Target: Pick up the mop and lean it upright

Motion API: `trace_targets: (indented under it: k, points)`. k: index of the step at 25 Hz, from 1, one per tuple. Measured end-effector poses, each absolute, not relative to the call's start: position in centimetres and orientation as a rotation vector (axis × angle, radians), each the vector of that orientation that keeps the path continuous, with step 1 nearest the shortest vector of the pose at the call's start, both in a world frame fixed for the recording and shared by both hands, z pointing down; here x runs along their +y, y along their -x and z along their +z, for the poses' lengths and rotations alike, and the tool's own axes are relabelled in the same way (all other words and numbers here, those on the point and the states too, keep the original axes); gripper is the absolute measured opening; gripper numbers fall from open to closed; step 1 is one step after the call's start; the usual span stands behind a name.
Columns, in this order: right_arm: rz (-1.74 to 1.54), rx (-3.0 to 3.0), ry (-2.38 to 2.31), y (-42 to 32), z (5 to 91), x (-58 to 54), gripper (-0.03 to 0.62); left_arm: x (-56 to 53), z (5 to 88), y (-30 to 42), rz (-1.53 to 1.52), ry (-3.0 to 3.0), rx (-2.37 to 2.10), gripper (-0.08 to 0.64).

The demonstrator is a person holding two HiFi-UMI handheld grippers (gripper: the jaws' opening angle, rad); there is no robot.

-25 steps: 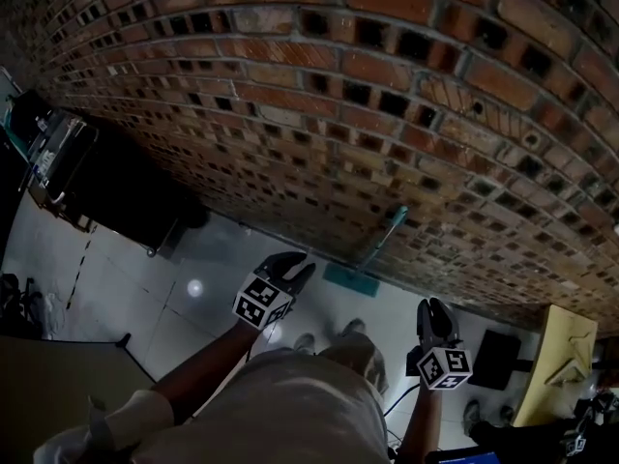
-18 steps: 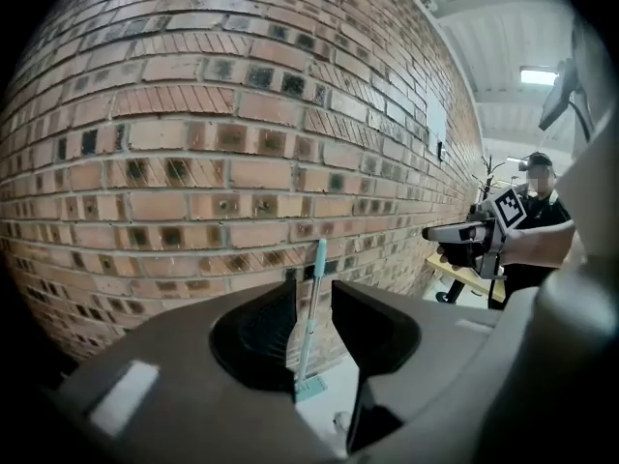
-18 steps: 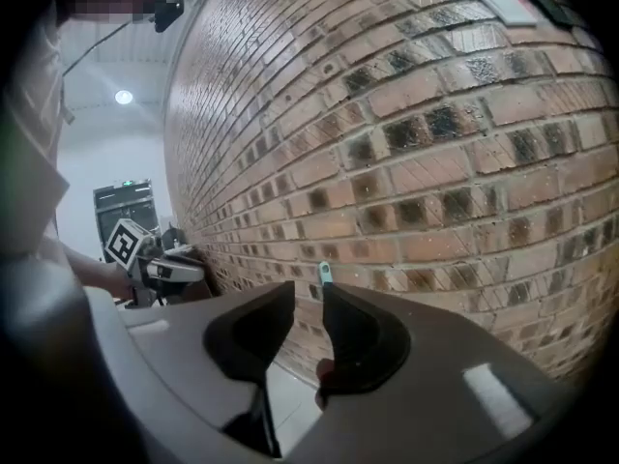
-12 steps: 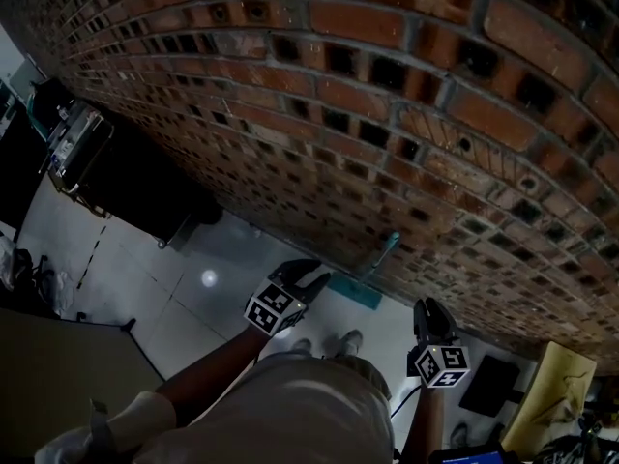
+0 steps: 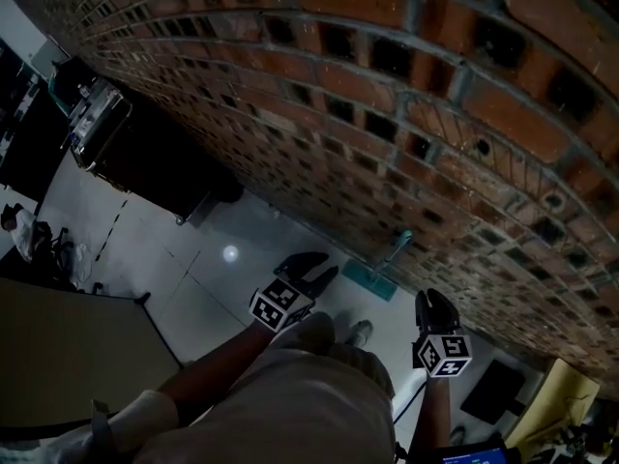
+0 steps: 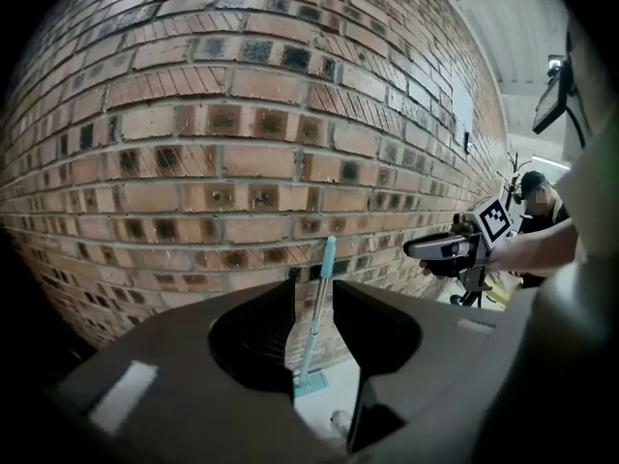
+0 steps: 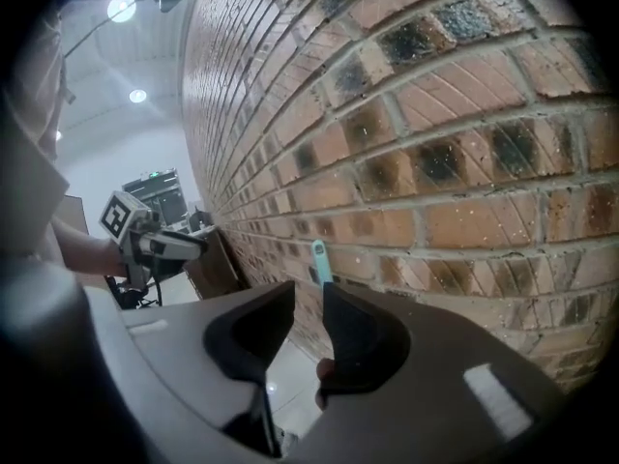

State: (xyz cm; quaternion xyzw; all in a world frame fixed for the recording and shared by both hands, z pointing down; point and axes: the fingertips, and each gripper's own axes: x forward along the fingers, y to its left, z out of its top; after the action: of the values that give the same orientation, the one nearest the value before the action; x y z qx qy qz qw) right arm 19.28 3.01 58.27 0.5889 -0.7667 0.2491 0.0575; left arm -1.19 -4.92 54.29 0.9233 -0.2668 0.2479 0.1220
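Red brick wall point(image 5: 387, 85) is filling most of the head view, and a pale, shiny floor point(image 5: 174, 259) is lying below it. The mop point(image 5: 396, 248) is standing upright at the foot of the wall, with its blue-green handle leaning on the bricks and its flat head sitting on the floor. A dark box point(image 5: 155, 177) is sitting by the wall far off to the left. The person is holding both tools out over the floor, well apart from the mop. The left tool point(image 5: 319, 271) is pointing toward the mop head, and the right tool point(image 5: 435, 303) is hanging further right, each with its marker cube behind it. The left gripper view is looking along the left tool point(image 6: 314, 290), whose two dark jaws are standing apart with nothing between them. The mop point(image 6: 318, 303) is showing through the gap, far behind, resting against the brick wall point(image 6: 242, 114), and the right tool point(image 6: 435, 249) is poking in from the right side. The right gripper view is showing the right tool point(image 7: 309, 293) with its jaws a little apart and gripping nothing. Only the handle tip of the mop point(image 7: 318, 257) is peeking up above them, close to the brick wall point(image 7: 464, 114), while the left tool point(image 7: 179, 245) is reaching in at the left.
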Motion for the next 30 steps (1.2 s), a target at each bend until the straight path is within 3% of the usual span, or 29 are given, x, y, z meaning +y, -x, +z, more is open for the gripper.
trace_targets:
  k: [13,30]
  points:
    - [0.803,-2.203,-1.744,-18.0,62.1,-0.1,0.098,-7.8,56.1,-0.2,0.779,-2.741,-0.577,0.144]
    - [0.96,-2.005,-1.727,-15.8,76.3,-4.5,0.14,-8.7,60.5,-2.8,0.907,-2.828,-0.174,0.155]
